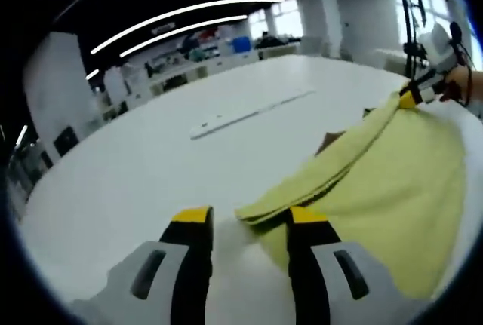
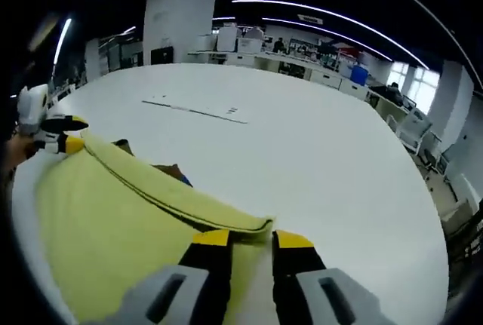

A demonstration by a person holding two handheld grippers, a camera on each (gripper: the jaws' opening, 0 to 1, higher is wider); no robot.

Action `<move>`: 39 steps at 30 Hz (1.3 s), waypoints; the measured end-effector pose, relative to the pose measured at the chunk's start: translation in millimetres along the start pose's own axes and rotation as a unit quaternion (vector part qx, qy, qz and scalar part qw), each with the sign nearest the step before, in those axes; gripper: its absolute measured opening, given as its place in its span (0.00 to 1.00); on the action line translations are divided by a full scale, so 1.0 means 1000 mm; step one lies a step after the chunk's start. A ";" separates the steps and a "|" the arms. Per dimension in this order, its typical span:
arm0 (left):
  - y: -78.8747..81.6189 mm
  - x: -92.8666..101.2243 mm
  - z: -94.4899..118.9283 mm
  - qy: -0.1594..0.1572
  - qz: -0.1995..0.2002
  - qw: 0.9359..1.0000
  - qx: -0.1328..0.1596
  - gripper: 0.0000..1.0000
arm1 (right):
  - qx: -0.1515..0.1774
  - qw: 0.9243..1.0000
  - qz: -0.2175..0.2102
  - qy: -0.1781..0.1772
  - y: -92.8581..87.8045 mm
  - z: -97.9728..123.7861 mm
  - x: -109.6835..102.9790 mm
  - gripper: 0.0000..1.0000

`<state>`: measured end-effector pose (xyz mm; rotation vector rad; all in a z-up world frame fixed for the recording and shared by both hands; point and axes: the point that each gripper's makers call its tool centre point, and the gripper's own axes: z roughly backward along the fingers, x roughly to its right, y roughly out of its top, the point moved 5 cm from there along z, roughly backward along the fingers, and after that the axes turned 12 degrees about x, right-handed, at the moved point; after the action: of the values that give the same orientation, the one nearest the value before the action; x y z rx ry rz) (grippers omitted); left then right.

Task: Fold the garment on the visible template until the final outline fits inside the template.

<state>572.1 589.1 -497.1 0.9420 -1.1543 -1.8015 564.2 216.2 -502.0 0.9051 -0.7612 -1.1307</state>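
Note:
A pale yellow garment [image 1: 392,182] lies on the white table [image 1: 151,167], folded over, with a layered edge running between my two grippers. In the left gripper view, one end corner of that edge sits between the jaws of my left gripper [image 1: 249,216]. It rests against the right jaw, and the jaws stand apart. My right gripper [image 1: 411,99] pinches the far end. In the right gripper view, the garment [image 2: 113,234] fills the narrow gap of my right gripper [image 2: 252,239], and my left gripper [image 2: 73,134] is at the far corner. A brown piece [image 2: 170,168] peeks from under the fold.
A long white strip [image 1: 249,112] lies flat on the table beyond the garment, also seen as the strip [image 2: 196,110]. The table [image 2: 324,159] stretches wide and bare around it. Desks, chairs and pillars stand far behind. A hand [image 1: 462,82] holds the right gripper.

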 end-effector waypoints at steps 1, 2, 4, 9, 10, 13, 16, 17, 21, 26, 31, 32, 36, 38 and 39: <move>-0.001 -0.001 -0.003 0.008 0.014 1.000 0.000 0.33 | 0.006 1.000 -0.009 -0.003 0.001 -0.002 0.001 0.17; -0.002 -0.002 -0.005 0.014 0.021 1.000 -0.003 0.33 | 0.010 1.000 -0.022 -0.010 0.002 -0.004 0.002 0.17; 0.000 -0.005 -0.006 0.025 0.018 1.000 -0.002 0.36 | 0.018 0.998 -0.048 -0.029 0.005 -0.007 0.007 0.18; 0.003 -0.012 -0.004 0.048 0.056 0.997 -0.002 0.46 | 0.020 0.997 -0.066 -0.038 0.008 -0.009 0.010 0.22; 0.003 -0.013 -0.002 0.053 0.058 0.997 -0.006 0.47 | 0.019 0.996 -0.075 -0.038 0.008 -0.009 0.010 0.23; 0.004 -0.014 0.003 0.054 0.058 0.997 -0.009 0.52 | 0.019 0.996 -0.078 -0.036 0.009 -0.006 0.009 0.27; 0.008 -0.013 0.010 0.050 0.067 0.996 -0.007 0.56 | 0.016 0.996 -0.079 -0.028 0.011 0.001 0.008 0.31; 0.010 -0.013 0.013 0.048 0.072 0.996 -0.005 0.56 | 0.015 0.996 -0.082 -0.024 0.012 0.003 0.007 0.32; 0.020 -0.011 0.024 0.041 0.081 0.996 0.007 0.65 | 0.011 0.996 -0.088 -0.007 0.015 0.013 0.005 0.43; 0.029 -0.002 0.040 0.015 0.079 0.997 0.014 0.77 | 0.003 0.996 -0.080 0.026 0.016 0.034 -0.004 0.53; 0.028 0.000 0.055 -0.003 0.074 0.997 0.012 0.84 | -0.006 0.995 -0.078 0.063 0.014 0.055 -0.016 0.59; 0.028 0.001 0.058 -0.005 0.073 0.997 0.011 0.85 | -0.008 0.995 -0.076 0.069 0.013 0.059 -0.018 0.60; 0.028 0.007 0.076 -0.030 0.051 0.998 0.012 0.89 | -0.009 0.992 -0.080 0.101 0.012 0.078 -0.029 0.63; 0.027 0.010 0.083 -0.041 0.047 0.998 0.014 0.89 | -0.011 0.990 -0.082 0.115 0.011 0.085 -0.033 0.64; 0.027 0.012 0.086 -0.047 0.045 0.998 0.016 0.89 | -0.012 0.989 -0.082 0.121 0.010 0.088 -0.035 0.65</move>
<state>497.4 601.6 -447.5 0.8181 -1.2670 -1.7745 482.3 232.7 -455.9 1.0768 -0.4796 -1.1442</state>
